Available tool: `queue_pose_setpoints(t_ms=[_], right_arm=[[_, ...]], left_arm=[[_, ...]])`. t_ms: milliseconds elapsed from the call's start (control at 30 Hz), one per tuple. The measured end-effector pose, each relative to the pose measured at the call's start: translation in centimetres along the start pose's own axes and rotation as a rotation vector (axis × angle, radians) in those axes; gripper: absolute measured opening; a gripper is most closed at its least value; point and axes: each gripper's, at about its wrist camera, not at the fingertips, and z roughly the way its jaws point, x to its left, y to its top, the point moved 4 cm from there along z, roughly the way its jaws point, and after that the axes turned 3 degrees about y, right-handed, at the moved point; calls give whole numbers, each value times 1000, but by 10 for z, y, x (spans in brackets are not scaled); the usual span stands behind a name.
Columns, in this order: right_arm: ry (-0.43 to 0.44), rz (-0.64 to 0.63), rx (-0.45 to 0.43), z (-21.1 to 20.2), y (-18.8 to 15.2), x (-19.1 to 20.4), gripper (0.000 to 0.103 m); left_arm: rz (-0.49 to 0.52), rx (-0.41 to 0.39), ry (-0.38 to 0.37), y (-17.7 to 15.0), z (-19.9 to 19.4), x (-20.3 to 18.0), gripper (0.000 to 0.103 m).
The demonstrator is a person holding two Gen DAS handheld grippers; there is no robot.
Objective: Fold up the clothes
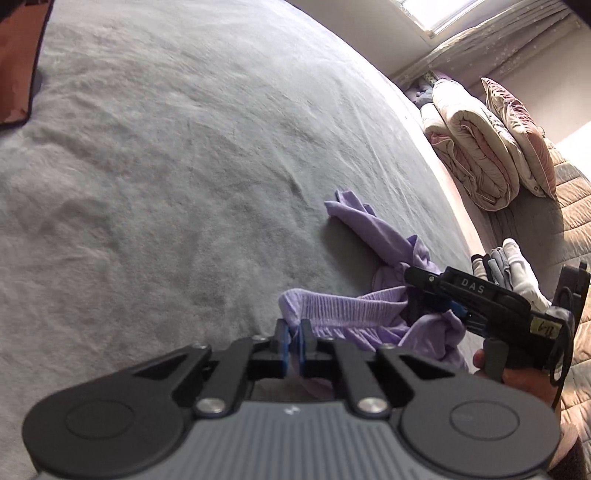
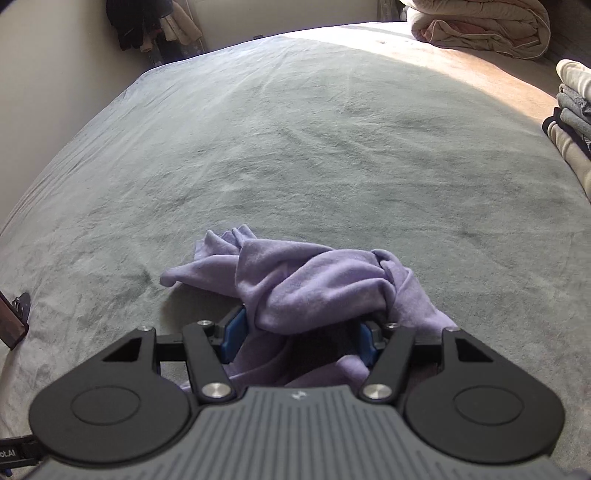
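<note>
A crumpled lilac garment (image 1: 354,314) lies on a grey bed cover (image 1: 166,166) near its front edge. My left gripper (image 1: 294,338) is shut on the garment's ribbed band, with a fold of cloth pinched between the blue pads. A hand at the right holds my right gripper (image 1: 432,295), which reaches into the bunched cloth. In the right wrist view the lilac garment (image 2: 306,280) lies heaped across my right gripper (image 2: 300,341). Its blue pads (image 2: 232,338) stand wide apart with cloth lying loosely between them on the bed cover (image 2: 295,147).
A stack of folded clothes (image 1: 509,266) (image 2: 572,118) sits at the bed's right side. Rolled quilts (image 1: 476,147) (image 2: 480,26) and a pillow (image 1: 517,125) lie beyond it. Dark clothes (image 2: 140,22) hang in the far left corner. A brown object (image 2: 14,321) pokes in at the left edge.
</note>
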Motion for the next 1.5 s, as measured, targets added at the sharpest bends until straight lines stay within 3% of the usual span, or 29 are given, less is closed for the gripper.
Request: queue_pose_setpoints(t_ms=[100, 200, 400, 533, 667, 933, 1100, 1267, 1500], right_arm=[[-23, -8, -2, -3, 1, 0, 63], [-28, -14, 12, -7, 1, 7, 63], [-5, -14, 39, -14, 4, 44, 63], [19, 8, 115, -7, 2, 69, 63], [-11, 20, 193, 7, -6, 83, 61], [-88, 64, 274, 36, -21, 85, 31], [-104, 41, 244, 38, -15, 94, 9], [-75, 22, 186, 37, -2, 113, 8], [4, 16, 120, 49, 16, 148, 8]], left_arm=[[25, -52, 48, 4, -19, 17, 4], [20, -55, 67, 5, -29, 40, 4], [55, -40, 46, -3, -38, 53, 4], [118, -41, 36, -13, -41, 49, 4], [161, -33, 37, -20, -43, 45, 4], [201, -31, 39, -22, -44, 41, 4], [193, -37, 43, -20, -44, 43, 4], [168, -67, 70, -14, -47, 48, 4], [93, -159, 174, 3, -53, 65, 4]])
